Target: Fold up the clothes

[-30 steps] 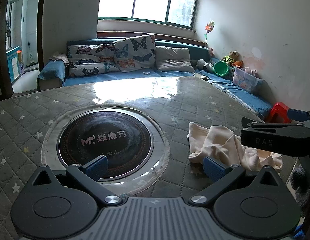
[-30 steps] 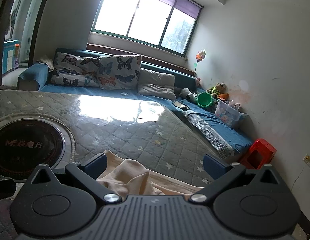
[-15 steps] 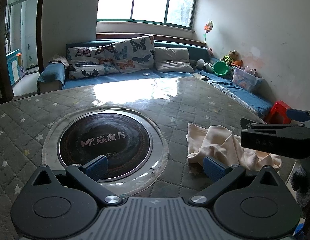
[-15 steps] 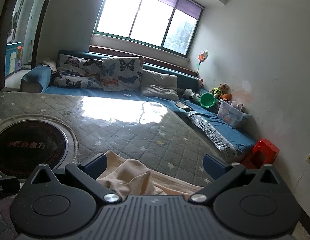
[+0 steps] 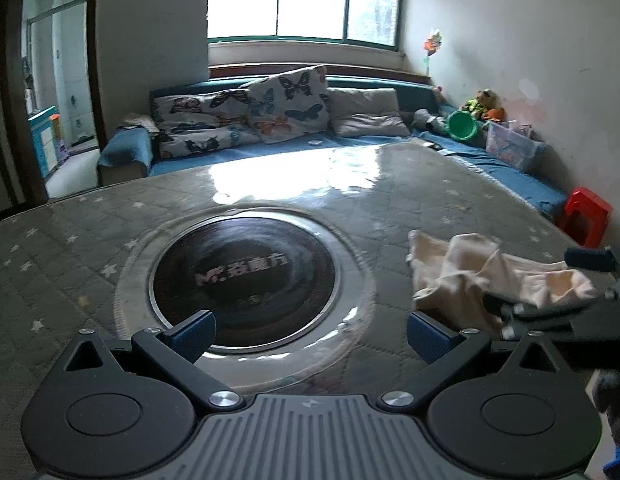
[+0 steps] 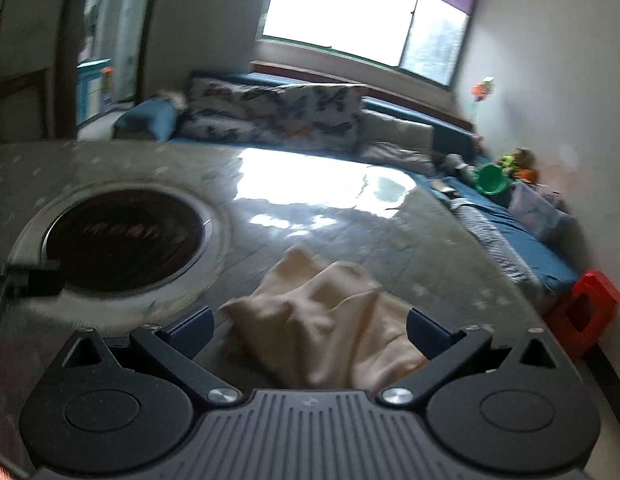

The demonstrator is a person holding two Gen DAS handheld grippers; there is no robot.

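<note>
A crumpled cream garment [image 5: 482, 272] lies on the quilted grey table cover, right of the round black hotplate. In the right wrist view the garment [image 6: 326, 320] lies just ahead, between the spread fingers. My right gripper [image 6: 310, 330] is open and empty, low over the cloth's near edge; it also shows at the right edge of the left wrist view [image 5: 570, 312], against the cloth. My left gripper [image 5: 310, 332] is open and empty over the hotplate's near rim, left of the garment.
The round black hotplate [image 5: 245, 276] with its metal ring is set in the table [image 5: 69, 264]. A blue sofa with butterfly cushions [image 5: 245, 116] runs behind the table. A red stool [image 5: 586, 216] stands off the table's right edge.
My right gripper has swung left and dropped towards the garment, which now lies between its fingers. The left gripper has tilted slightly; the garment has not moved.
</note>
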